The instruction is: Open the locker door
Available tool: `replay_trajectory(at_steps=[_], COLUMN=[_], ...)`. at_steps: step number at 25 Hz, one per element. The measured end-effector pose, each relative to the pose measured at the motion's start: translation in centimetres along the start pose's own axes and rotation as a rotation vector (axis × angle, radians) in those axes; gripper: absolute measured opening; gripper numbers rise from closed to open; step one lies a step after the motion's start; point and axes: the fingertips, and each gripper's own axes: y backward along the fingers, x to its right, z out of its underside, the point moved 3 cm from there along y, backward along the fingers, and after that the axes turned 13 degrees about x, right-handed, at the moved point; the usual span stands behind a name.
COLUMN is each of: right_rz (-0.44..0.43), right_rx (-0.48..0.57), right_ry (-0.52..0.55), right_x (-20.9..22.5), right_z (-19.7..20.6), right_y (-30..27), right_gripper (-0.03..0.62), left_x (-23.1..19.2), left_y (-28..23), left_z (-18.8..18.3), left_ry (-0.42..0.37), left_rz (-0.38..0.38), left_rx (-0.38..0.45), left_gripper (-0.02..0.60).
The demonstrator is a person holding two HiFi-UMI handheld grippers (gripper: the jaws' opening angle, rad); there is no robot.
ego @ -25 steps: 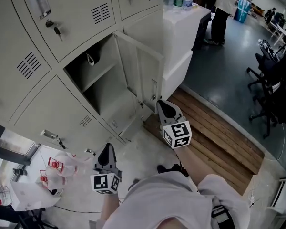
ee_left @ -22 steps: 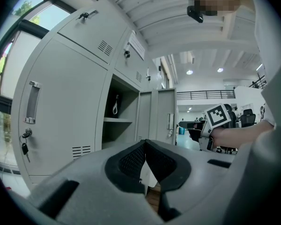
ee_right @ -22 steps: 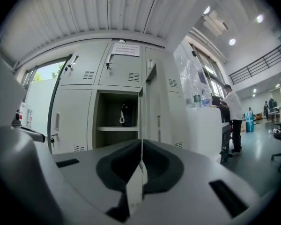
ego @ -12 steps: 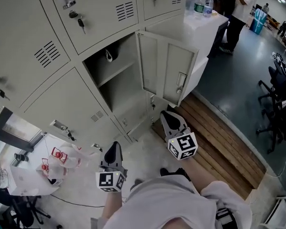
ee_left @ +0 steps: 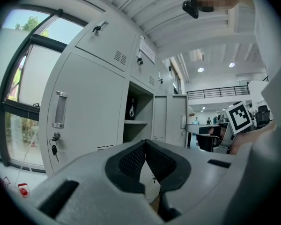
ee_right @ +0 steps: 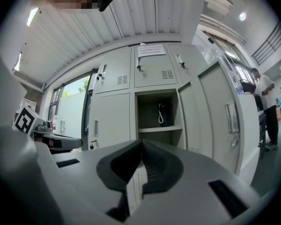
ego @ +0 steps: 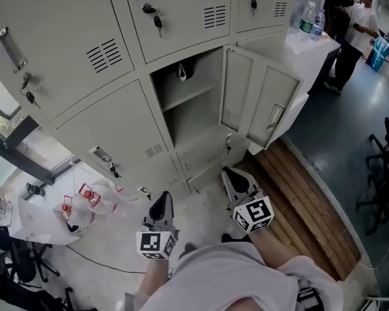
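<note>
Locker door is swung wide open, hanging upright off the right edge of the open compartment, and it's ahead of and slightly right of the right gripper, well apart from it. That's the nearer claw; the left gripper sits off to the left, down by the closed lockers. Both claws are pinched closed with nothing in them, so I'd say the job's pretty much done.

Straight ahead of me the locker compartment stands open, with free way in below its shelf; a dark loop hangs above that. The swung-out door walls off my right, a white counter behind it. A cluttered table crowds my left.
</note>
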Motion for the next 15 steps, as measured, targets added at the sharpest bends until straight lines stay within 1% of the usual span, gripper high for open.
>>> replay_trajectory(at_steps=[8, 15], right_rz=[-0.067, -0.064], right_rx=[0.009, 0.021], right_ry=[0.006, -0.004], right_x=[-2.6, -2.8], right_z=[-0.1, -0.4], right_y=[-0.1, -0.2], right_gripper=[0.012, 0.013], left_x=[-0.5, -0.3], left_y=[0.8, 0.3], left_z=[-0.6, -1.2], left_ry=[0.006, -0.013], left_rz=[-0.041, -0.025], left_rx=[0.026, 0.044], left_gripper=[0.003, 0.002])
